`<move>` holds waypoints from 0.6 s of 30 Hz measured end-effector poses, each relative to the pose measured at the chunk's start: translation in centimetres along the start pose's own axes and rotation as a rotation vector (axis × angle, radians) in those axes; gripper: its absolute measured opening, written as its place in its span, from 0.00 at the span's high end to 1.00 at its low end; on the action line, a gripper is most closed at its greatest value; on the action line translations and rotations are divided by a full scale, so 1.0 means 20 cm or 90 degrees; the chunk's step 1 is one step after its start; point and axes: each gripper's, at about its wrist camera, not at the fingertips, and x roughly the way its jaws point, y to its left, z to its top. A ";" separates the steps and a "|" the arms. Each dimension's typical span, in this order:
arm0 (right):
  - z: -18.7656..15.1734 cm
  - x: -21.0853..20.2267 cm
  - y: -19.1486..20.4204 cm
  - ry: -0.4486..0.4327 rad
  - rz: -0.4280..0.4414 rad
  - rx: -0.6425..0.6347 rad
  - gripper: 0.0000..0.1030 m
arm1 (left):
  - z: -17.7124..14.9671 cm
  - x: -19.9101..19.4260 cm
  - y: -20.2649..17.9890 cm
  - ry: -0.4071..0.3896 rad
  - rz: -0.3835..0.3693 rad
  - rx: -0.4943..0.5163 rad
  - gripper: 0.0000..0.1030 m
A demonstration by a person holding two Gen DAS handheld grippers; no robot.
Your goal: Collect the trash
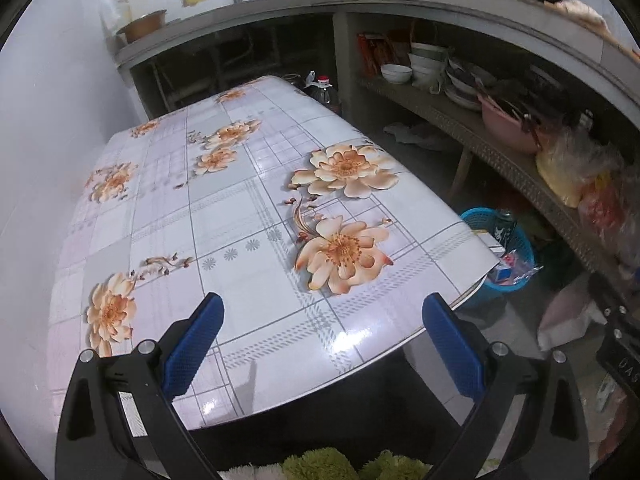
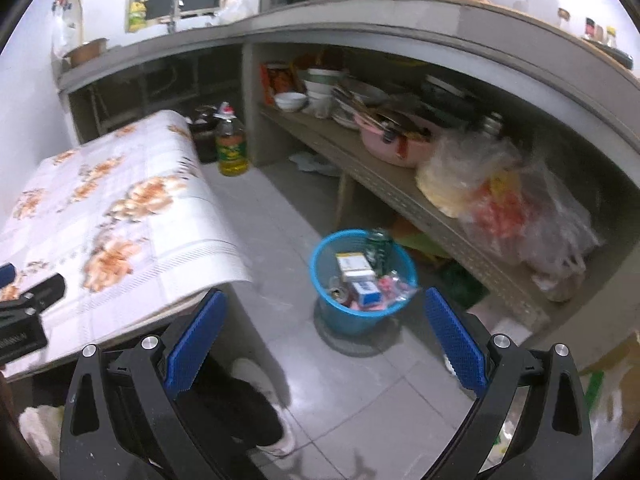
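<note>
Left tool (image 1: 322, 322): we hold it spread wide with nothing between the blue pads, hovering over the near edge of the tabletop (image 1: 240, 208).
Right tool (image 2: 326, 320): also gaping and empty, held out past the tabletop corner above the floor (image 2: 352, 392), pointing toward the blue basket (image 2: 332, 312).
Trash: boxes, a can and wrappers sit inside the blue basket on the floor, between the tabletop and the low shelf (image 2: 400, 196); we see none on the flowered cloth.
Why so placed: we judge the basket stands just off the corner so that items can be dropped in from the tabletop side.
Progress: collection looks close to finished, judging by the bare cloth and full basket.
Edges: the cloth overhangs the tabletop rim near the basket.
Open room: bare floor tiles lie in front of the basket; the shelf and its plastic bags (image 2: 508, 204) crowd the far side.
</note>
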 end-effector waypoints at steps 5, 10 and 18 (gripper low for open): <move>-0.02 0.04 -0.08 0.021 -0.017 0.015 0.08 | 0.01 -0.01 -0.01 -0.005 0.023 0.004 0.05; -0.02 0.04 -0.10 0.026 -0.016 0.017 0.08 | 0.00 -0.03 0.02 -0.002 0.046 -0.012 0.05; -0.01 0.03 -0.08 0.014 -0.002 0.001 0.08 | 0.00 -0.06 0.09 -0.009 0.066 -0.047 0.05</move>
